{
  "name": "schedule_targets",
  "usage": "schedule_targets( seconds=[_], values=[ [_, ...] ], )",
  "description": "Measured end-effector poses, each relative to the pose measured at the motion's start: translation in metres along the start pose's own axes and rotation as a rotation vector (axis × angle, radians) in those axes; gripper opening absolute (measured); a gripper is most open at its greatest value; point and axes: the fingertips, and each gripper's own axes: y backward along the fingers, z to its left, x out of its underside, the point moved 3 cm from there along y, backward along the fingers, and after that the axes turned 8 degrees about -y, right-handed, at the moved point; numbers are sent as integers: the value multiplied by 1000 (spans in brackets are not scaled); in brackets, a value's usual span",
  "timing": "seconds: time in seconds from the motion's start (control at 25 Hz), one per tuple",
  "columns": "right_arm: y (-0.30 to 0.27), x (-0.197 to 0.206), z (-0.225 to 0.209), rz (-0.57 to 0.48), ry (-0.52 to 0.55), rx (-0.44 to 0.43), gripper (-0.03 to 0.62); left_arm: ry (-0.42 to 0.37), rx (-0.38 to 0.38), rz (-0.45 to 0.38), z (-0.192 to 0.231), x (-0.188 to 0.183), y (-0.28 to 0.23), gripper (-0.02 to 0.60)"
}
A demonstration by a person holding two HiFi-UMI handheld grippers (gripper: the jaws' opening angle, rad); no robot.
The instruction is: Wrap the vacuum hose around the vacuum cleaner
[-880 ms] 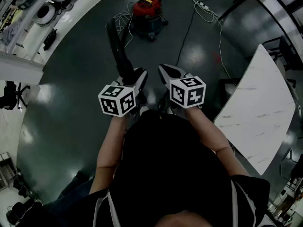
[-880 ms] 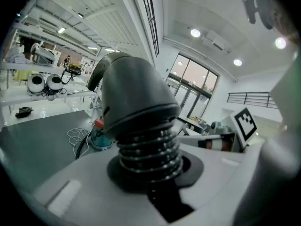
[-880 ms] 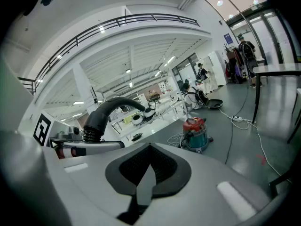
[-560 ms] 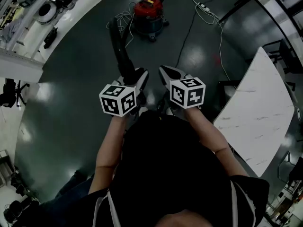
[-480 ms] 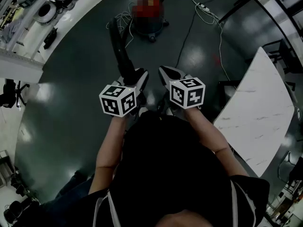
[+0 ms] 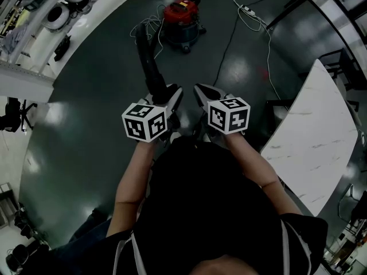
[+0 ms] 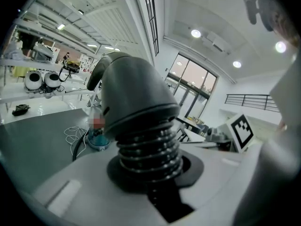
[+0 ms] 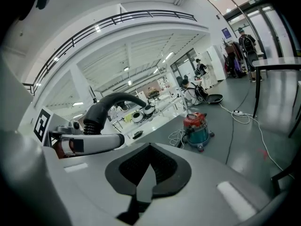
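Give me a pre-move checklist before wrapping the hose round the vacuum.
1. Grip: left gripper clamped on the ribbed cuff of the hose. Ok.
2. Spare hand: right gripper shut with nothing between its jaws. Ok.
3. Target: vacuum upright on the floor ahead, apart from both grippers. Ok.
4. Snags: a white cord loops on the floor beside the vacuum. Not ok.
5. Hose run down to the vacuum free of tangles. Cannot tell.
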Motion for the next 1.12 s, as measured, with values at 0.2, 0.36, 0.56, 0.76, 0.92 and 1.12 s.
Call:
schedule_targets(
  seconds=[0.2,0.36,0.56,0.76,0.92,1.12],
  values=[
    [-5,1,-1,11,-4,-3,-2,3,19,17,4,-5,-5,77],
    [-7,0,-3,-5,-16,-17,-2,-5,40,32,6,-8,-11,77],
    [-13,6,-2,8,-26,-4,-2,-38,66,46,11,-14,-12,77],
    [-31,12,5,12,-42,23,-2,-31,92,40,29,-22,-4,77],
    [-50,15,25,1,-34,4,-2,-8,106,40,53,-22,10,77],
    [-63,19,40,-6,-47,14,-2,9,113,31,82,-23,30,78]
  ],
)
